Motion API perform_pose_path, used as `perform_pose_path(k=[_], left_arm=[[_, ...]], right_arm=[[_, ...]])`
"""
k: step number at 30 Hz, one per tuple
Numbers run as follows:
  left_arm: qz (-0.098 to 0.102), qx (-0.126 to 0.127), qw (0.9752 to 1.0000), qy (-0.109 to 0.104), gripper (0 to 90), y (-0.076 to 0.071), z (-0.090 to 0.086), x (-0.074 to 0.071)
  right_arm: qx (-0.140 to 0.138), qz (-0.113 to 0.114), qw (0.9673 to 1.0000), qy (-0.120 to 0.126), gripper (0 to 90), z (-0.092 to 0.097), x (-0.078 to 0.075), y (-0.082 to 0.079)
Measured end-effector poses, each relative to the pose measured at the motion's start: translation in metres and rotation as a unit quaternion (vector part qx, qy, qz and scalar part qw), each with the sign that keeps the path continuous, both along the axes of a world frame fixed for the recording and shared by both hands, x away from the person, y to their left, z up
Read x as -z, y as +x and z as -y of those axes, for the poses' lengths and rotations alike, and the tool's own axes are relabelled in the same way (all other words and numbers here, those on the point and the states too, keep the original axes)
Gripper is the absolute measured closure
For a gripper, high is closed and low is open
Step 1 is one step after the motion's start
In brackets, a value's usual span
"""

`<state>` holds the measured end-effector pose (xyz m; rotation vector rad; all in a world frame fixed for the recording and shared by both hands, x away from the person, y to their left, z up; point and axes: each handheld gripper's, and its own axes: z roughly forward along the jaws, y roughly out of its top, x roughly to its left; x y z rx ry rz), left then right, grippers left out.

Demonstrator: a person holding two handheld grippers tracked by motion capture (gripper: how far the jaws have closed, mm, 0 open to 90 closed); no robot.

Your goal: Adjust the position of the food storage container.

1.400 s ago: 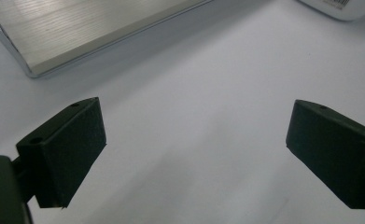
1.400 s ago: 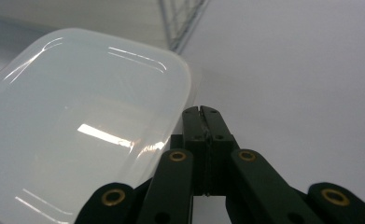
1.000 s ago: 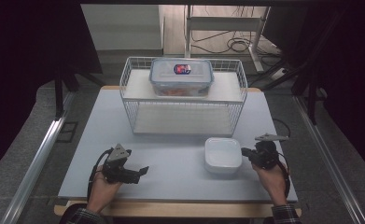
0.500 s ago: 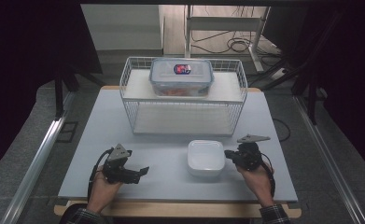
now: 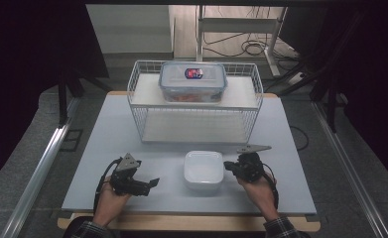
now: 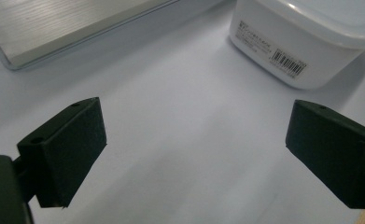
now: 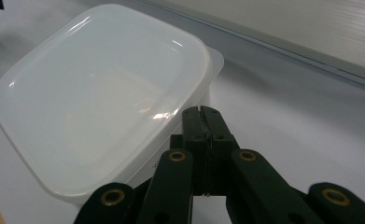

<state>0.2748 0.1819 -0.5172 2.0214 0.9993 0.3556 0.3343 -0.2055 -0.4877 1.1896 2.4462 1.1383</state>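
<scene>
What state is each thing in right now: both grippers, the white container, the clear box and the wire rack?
Left gripper: open, nothing between its jaws.
Right gripper: shut, tips against the white container's side.
White container: lidded, upright on the table.
Clear box: lid on, resting on the rack's top shelf.
Wire rack: upright, lower shelf bare.

It looked like a lab or recording room rather than a home. A pale grey table (image 5: 132,124) stood on a grey carpeted floor (image 5: 28,163), hemmed by black curtains (image 5: 32,44) on both sides. Loose cables (image 5: 251,47) lay on the floor behind it, by the legs of a metal stand (image 5: 231,25). A metal rail (image 5: 42,163) ran along the floor on the left, beside the table
</scene>
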Motion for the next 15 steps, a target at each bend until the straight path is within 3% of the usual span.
perform_pose_path(k=[8, 15], left_arm=[[-0.002, 0.001, 1.0, -0.003, 4.9, 0.0, 0.0, 0.0], [-0.008, 0.002, 0.9999, -0.008, 5.1, -0.001, 0.001, 0.0]], right_arm=[[-0.02, 0.004, 0.9998, -0.001, 88.8, -0.018, 0.002, -0.005], [-0.015, 0.011, 0.9997, -0.012, 83.4, -0.016, 0.0, -0.007]])
